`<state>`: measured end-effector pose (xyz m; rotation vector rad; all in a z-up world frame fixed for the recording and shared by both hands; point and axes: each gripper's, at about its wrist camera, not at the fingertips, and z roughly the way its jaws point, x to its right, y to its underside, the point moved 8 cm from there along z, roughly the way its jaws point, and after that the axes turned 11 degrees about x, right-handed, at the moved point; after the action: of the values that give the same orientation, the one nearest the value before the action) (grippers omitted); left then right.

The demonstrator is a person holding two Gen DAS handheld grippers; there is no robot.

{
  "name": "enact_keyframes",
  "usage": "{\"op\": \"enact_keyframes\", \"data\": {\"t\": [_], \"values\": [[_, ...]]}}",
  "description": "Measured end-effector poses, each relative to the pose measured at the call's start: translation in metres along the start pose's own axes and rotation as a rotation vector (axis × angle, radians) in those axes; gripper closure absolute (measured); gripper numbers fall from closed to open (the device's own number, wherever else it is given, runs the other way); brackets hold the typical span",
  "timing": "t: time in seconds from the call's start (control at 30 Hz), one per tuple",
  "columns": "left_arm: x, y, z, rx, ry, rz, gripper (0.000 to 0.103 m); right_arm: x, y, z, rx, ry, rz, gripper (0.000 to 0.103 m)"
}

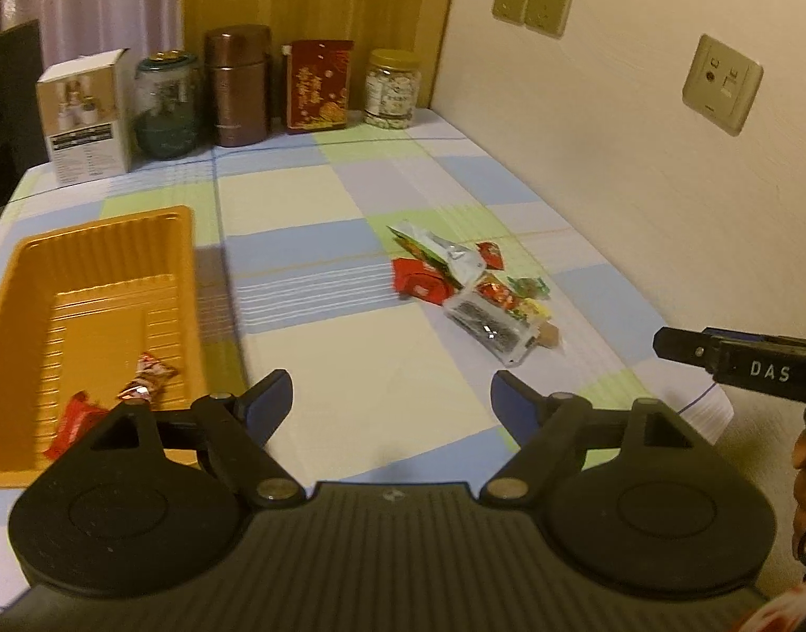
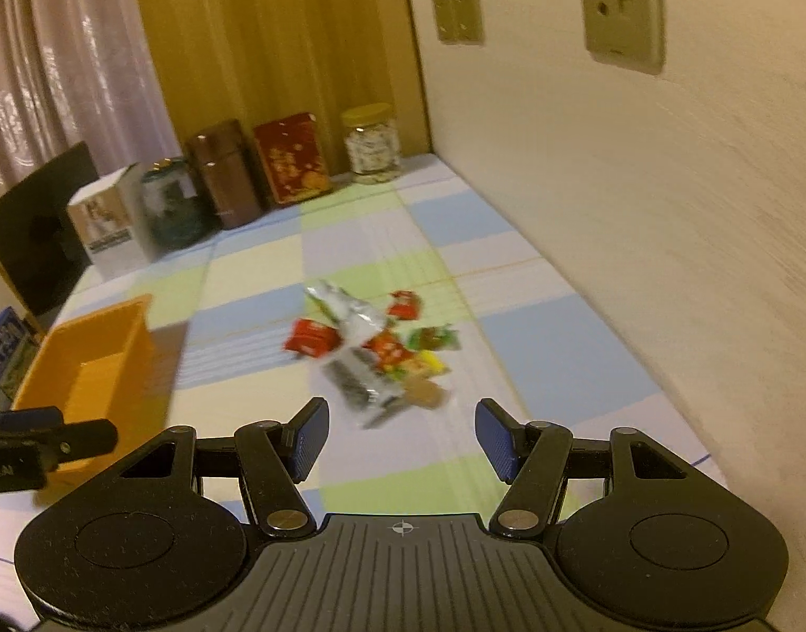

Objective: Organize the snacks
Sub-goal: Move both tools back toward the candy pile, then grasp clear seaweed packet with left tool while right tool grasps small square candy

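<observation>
The right tool (image 2: 402, 434) hangs released, fingers spread wide with nothing between them, aimed at the snack pile (image 2: 374, 350) that lies on the tabletop (image 1: 350, 337) toward the wall-side edge. The left tool (image 1: 391, 405) is likewise released and empty, just beside the orange tray (image 1: 102, 242) near the opposite long edge.

Step in hand, as judged: transfer of loose snacks from pile to tray. Two wrapped snacks (image 1: 145, 382) already lie in the near end of the tray; the larger part of the pile is still to move, so the task appears early.

Next move calls for:
- lowering the right tool over one packet at the pile's near side;
- closing on that packet alone, since the wrappers overlap and touch;
- a light grip, as the foil looks thin and slippery.

Limits of view: the right wrist view is blurred, so individual packets cannot be counted there. The tray's near end is cut off behind the left tool body. Labels on the containers (image 1: 234, 84) along the far edge are unreadable.
</observation>
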<state>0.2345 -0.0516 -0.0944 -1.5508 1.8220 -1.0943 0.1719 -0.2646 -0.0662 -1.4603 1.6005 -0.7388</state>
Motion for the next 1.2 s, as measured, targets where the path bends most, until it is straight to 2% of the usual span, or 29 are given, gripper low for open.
{"op": "enact_keyframes", "data": {"t": [0.3, 0.6, 0.67, 0.73, 0.83, 0.9, 1.0, 1.1, 1.2], "values": [[0.023, 0.001, 0.051, -0.032, 0.021, 0.004, 0.022, 0.026, 0.014, 0.041, -0.029, -0.025, -0.058, 0.042], [0.022, 0.014, 0.095, -0.077, 0.018, -0.013, 0.022, 0.024, 0.038, 0.108, -0.098, -0.133, -0.246, 0.042], [0.019, 0.016, 0.101, -0.083, 0.014, -0.018, 0.022, 0.021, 0.042, 0.121, -0.104, -0.152, -0.293, 0.044], [0.016, 0.017, 0.107, -0.089, 0.013, -0.020, 0.022, 0.018, 0.046, 0.133, -0.111, -0.164, -0.341, 0.053], [0.013, 0.020, 0.112, -0.095, 0.012, -0.021, 0.022, 0.017, 0.053, 0.148, -0.121, -0.175, -0.406, 0.059], [0.012, 0.021, 0.115, -0.099, 0.012, -0.022, 0.022, 0.016, 0.052, 0.151, -0.104, -0.198, -0.417, 0.061], [0.010, 0.022, 0.120, -0.103, 0.010, -0.025, 0.022, 0.013, 0.052, 0.154, -0.104, -0.232, -0.431, 0.072], [0.008, 0.023, 0.121, -0.105, 0.010, -0.032, 0.022, 0.007, 0.053, 0.155, -0.113, -0.242, -0.438, 0.073], [0.007, 0.022, 0.121, -0.102, 0.008, -0.033, 0.022, 0.005, 0.050, 0.154, -0.117, -0.251, -0.373, 0.074]]}}
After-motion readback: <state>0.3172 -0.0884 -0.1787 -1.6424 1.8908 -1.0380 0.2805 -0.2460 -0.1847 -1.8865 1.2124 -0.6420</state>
